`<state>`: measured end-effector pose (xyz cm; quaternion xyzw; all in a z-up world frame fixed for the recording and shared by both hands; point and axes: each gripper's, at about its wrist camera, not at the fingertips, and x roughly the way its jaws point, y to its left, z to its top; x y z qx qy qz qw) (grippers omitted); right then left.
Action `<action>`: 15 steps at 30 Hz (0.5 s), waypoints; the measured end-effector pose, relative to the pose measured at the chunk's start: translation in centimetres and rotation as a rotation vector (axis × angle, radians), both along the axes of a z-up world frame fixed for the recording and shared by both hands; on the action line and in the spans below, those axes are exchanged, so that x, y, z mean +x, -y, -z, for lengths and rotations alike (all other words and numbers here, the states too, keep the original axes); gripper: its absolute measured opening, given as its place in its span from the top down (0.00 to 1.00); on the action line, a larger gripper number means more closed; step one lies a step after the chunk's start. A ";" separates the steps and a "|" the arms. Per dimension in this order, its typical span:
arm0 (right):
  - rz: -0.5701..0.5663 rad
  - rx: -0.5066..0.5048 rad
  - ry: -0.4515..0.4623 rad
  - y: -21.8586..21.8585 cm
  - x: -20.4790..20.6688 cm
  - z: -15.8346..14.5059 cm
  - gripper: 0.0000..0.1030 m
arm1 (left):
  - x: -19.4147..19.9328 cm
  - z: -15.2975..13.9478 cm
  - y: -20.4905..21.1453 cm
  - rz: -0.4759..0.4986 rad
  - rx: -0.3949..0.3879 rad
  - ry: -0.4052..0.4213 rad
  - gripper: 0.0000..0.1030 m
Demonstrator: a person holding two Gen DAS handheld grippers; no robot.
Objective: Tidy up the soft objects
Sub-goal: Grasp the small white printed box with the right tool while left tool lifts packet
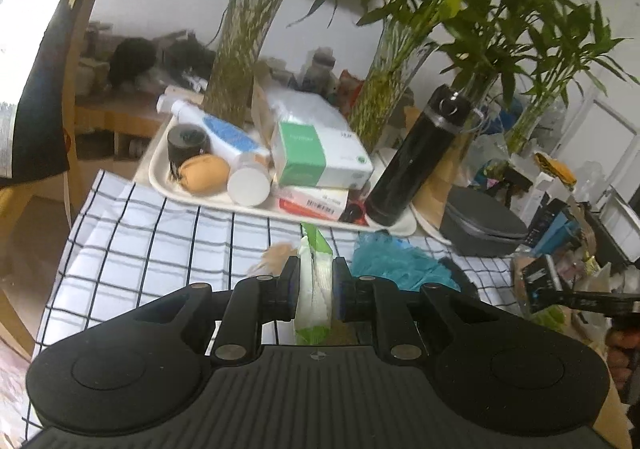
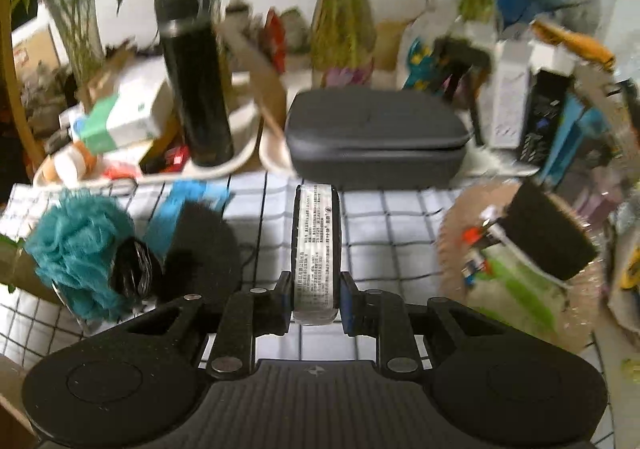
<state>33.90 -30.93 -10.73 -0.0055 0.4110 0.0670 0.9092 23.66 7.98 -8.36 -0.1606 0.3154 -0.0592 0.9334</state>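
Both hands are loaded mid-sort: the left gripper (image 1: 314, 287) is clamped on a green-and-white soft packet (image 1: 314, 281), the right gripper (image 2: 314, 299) pinches a black-edged printed pack (image 2: 316, 245), both above the checked cloth (image 2: 400, 221). The teal fluffy thing (image 2: 76, 245) and black fuzzy piece (image 2: 204, 245) lie loose on the bench; plenty looks unsorted

Both the left gripper (image 1: 314, 285) and right gripper (image 2: 314, 299) were matte black, with ribbed centre plates, round side discs, silver pivot screws and seemingly blue-edged finger pads (image 2: 347, 303).
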 end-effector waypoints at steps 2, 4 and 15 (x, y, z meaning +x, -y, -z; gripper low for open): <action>0.017 0.013 0.032 0.7 -0.7 -0.9 0.75 | -0.2 -0.4 0.2 -0.005 0.012 0.021 0.84; 0.031 0.029 0.064 1.3 -1.6 -1.7 0.75 | -0.4 -0.8 0.4 -0.015 0.025 0.038 0.84; -0.026 0.168 0.168 1.4 -6.8 -5.0 0.75 | -2.0 -4.3 2.1 0.002 0.108 0.184 0.84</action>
